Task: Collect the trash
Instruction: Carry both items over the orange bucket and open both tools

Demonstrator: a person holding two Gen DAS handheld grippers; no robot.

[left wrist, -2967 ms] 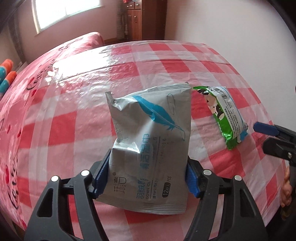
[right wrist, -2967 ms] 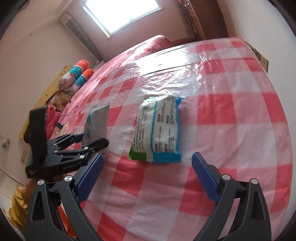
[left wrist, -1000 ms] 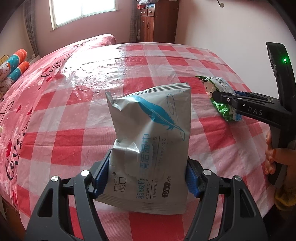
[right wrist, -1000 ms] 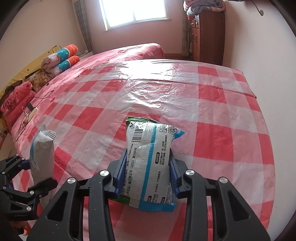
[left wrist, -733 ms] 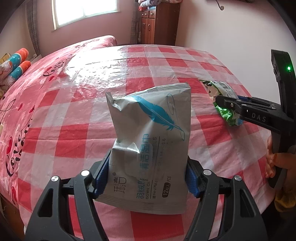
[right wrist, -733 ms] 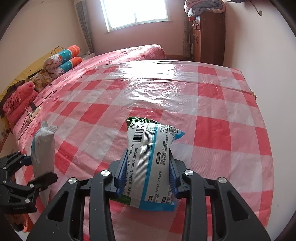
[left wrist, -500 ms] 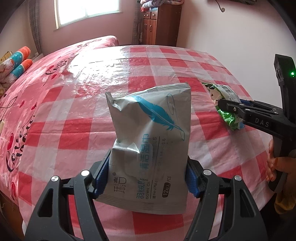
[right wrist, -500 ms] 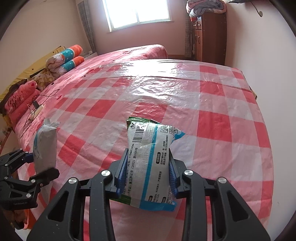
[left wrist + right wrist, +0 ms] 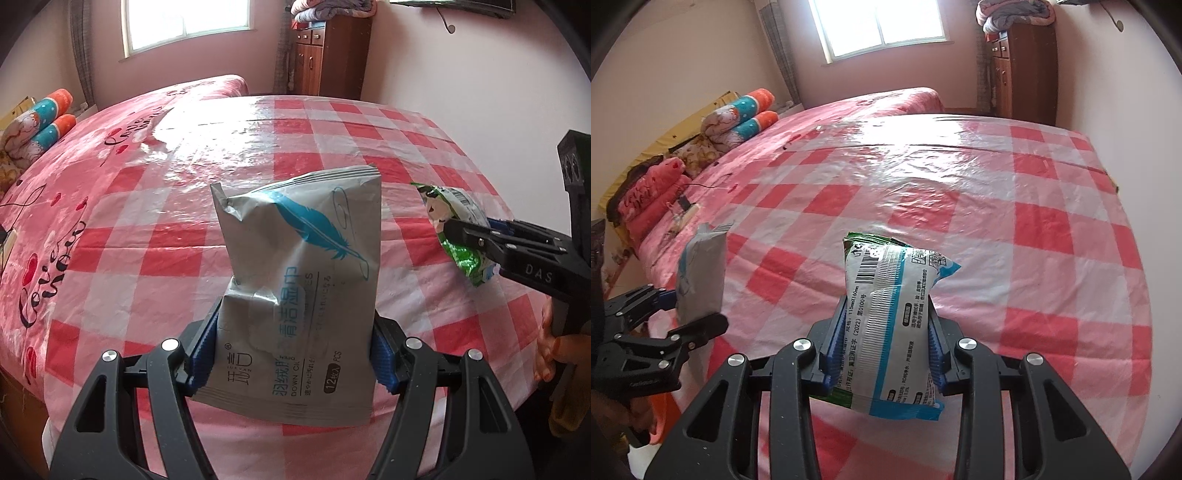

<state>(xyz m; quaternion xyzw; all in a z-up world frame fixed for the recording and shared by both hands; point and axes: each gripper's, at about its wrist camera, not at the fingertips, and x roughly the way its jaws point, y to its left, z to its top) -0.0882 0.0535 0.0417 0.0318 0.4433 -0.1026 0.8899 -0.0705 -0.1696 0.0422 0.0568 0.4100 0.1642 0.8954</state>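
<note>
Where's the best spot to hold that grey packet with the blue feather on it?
Low down, across its flat lower half, one pad on each side edge. The grey packet is thin and crumpled at the top, so the top would likely fold, while the bottom looks fuller and flatter. That is how the left hand-held gripper holds it now, coming from below with the packet standing up.

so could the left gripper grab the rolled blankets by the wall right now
Probably not. The left gripper is already shut on the grey wipes packet, so it has no free grip, and the rolled blankets lie far off across the bed.
</note>
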